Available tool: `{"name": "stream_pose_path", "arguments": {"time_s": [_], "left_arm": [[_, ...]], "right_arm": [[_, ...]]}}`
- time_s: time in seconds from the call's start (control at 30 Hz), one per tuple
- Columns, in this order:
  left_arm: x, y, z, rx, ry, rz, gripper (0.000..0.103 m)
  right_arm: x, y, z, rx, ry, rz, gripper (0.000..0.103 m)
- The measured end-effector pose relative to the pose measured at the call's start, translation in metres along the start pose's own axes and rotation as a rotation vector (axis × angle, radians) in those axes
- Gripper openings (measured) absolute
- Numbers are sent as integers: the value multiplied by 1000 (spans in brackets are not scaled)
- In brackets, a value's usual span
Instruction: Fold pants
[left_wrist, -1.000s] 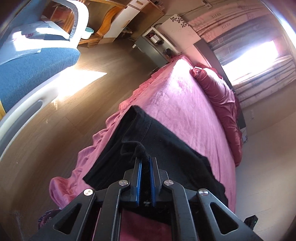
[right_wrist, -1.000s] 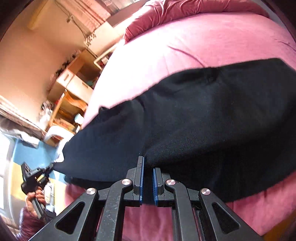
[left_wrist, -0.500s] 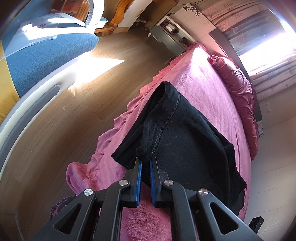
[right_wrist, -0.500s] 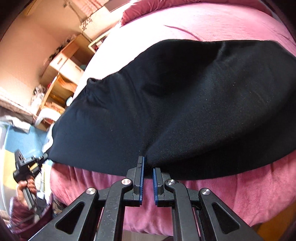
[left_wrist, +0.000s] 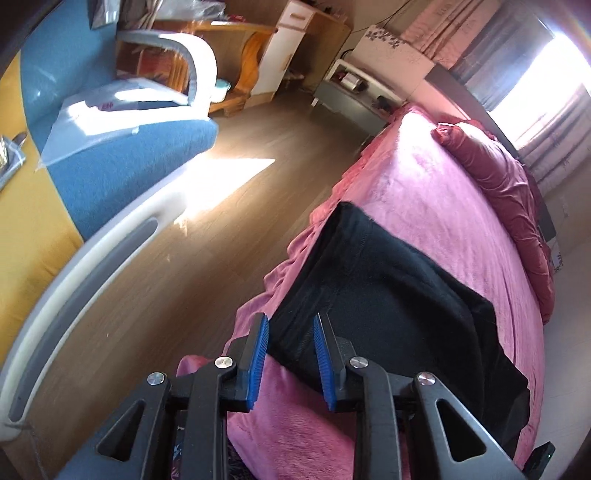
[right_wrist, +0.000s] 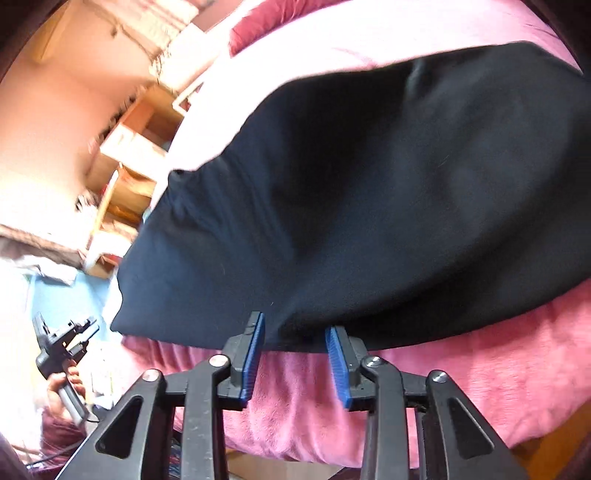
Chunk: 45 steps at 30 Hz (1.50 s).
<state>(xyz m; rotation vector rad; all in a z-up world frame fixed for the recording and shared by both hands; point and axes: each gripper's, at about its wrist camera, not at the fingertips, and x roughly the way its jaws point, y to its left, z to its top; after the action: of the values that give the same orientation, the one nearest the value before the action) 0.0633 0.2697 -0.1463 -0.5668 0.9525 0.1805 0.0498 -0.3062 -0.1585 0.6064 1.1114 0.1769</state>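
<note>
The black pants (left_wrist: 399, 306) lie folded on the pink bed (left_wrist: 454, 206), near its foot edge. In the left wrist view my left gripper (left_wrist: 290, 334) is open, its blue pads on either side of the pants' near corner, holding nothing. In the right wrist view the pants (right_wrist: 388, 192) fill the middle of the frame. My right gripper (right_wrist: 295, 332) is open at their near edge, with the cloth just beyond the pads. The left gripper also shows far left in the right wrist view (right_wrist: 62, 343), held in a hand.
A blue and yellow sofa (left_wrist: 110, 166) with a white armrest stands left across the wooden floor (left_wrist: 207, 229). A dark red pillow (left_wrist: 495, 166) lies at the bed's head. A nightstand (left_wrist: 347, 99) and wooden shelves (right_wrist: 125, 155) stand by the wall.
Both grippers were shut on the pants' edge and carried it over the bed; now both have opened and let go, and the pants lie flat.
</note>
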Motion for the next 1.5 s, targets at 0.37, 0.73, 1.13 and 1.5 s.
{"name": "stream_pose_path", "arguments": {"time_s": [0.37,0.73,1.13,1.5], "left_arm": [[24,-110,-36,265,125,-203,26],[51,-154,-82,373,266,-201,26],[60,-164,-90,403,299,-188,26],[67,-169,-88,416,313,-222,26]], "right_arm": [[-116,-141,35,378,-336,-144,35],[-126,-237,98,666,-454,-153,35],[-139,-227,157,532,-450,-253,13],[-206,-202,116,489,-484,-330,12]]}}
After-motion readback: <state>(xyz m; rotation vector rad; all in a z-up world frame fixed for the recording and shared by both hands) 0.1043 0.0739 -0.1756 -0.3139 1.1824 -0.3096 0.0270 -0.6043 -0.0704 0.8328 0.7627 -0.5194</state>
